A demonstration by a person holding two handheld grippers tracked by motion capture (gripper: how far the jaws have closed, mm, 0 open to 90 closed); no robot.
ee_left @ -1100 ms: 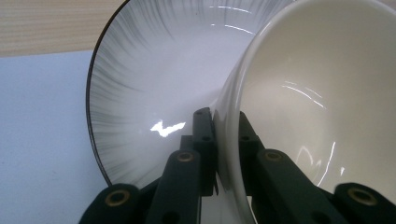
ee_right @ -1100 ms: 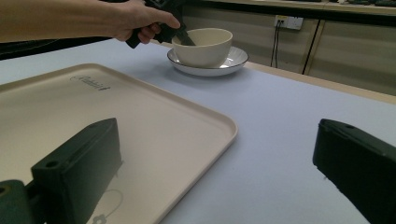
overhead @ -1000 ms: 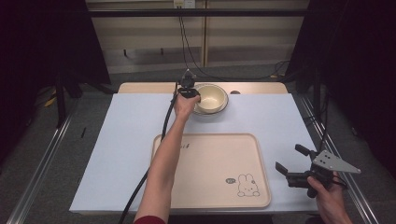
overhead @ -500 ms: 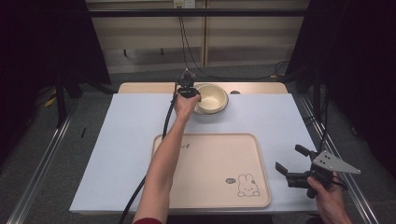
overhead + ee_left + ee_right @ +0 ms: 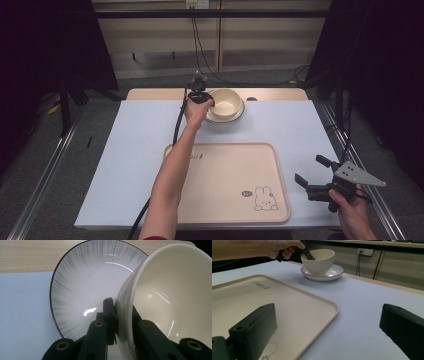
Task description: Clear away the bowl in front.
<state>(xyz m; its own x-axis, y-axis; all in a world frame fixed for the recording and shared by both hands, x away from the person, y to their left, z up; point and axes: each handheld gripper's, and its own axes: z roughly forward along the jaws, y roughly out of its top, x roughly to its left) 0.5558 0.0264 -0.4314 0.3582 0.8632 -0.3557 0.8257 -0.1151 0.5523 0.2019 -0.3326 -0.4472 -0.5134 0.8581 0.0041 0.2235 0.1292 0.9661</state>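
Nothing has shifted: my left gripper (image 5: 117,322) stays clenched on the bowl (image 5: 170,290) rim above the plate (image 5: 85,287), probably about to lift; my right gripper (image 5: 327,332) hangs released.

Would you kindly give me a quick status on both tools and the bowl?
Left tool shut on bowl rim, bowl on plate. Right tool open, idle beside tray. Tray bare, path unobstructed.

High view looks down; gripper views sit low, sharing the bowl (image 5: 226,103).
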